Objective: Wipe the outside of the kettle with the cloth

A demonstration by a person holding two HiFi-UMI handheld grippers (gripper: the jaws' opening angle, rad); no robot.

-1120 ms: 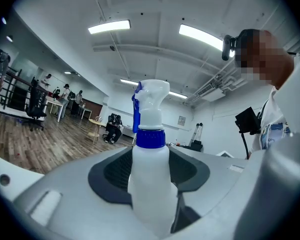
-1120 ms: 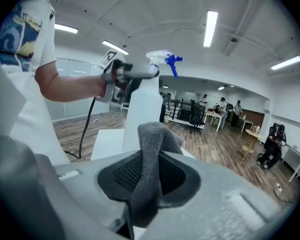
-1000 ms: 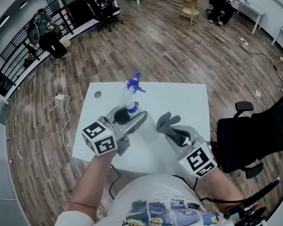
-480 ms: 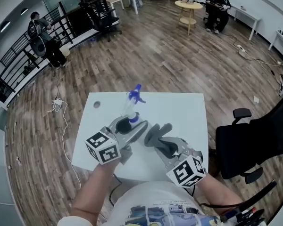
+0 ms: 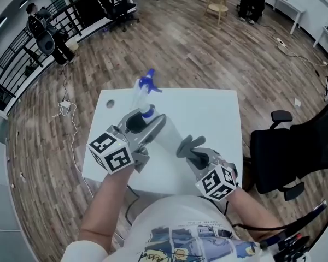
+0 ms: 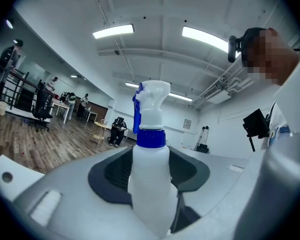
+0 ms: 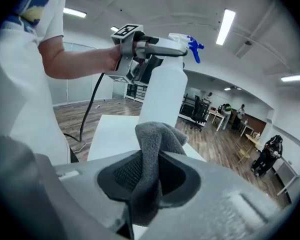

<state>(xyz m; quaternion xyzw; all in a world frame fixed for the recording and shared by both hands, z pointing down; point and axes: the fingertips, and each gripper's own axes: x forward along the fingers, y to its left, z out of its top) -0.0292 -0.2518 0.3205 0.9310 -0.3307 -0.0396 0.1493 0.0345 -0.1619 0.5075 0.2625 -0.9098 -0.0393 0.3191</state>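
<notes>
The grey cloth (image 7: 151, 156) is pinched between the jaws of the right gripper (image 5: 199, 158), which are nearly together on it, its bunched end standing up past their tips. Just beside it is a white spray bottle (image 6: 150, 181) with a blue collar and trigger; I can't tell whether cloth and bottle touch. The bottle is upright over the white desk (image 5: 213, 111), clasped around its upper body by the left gripper (image 5: 146, 123), whose jaws stand fairly wide around it. A black office chair (image 5: 281, 157) sits off the desk's right side on the wooden floor (image 5: 180, 48).
</notes>
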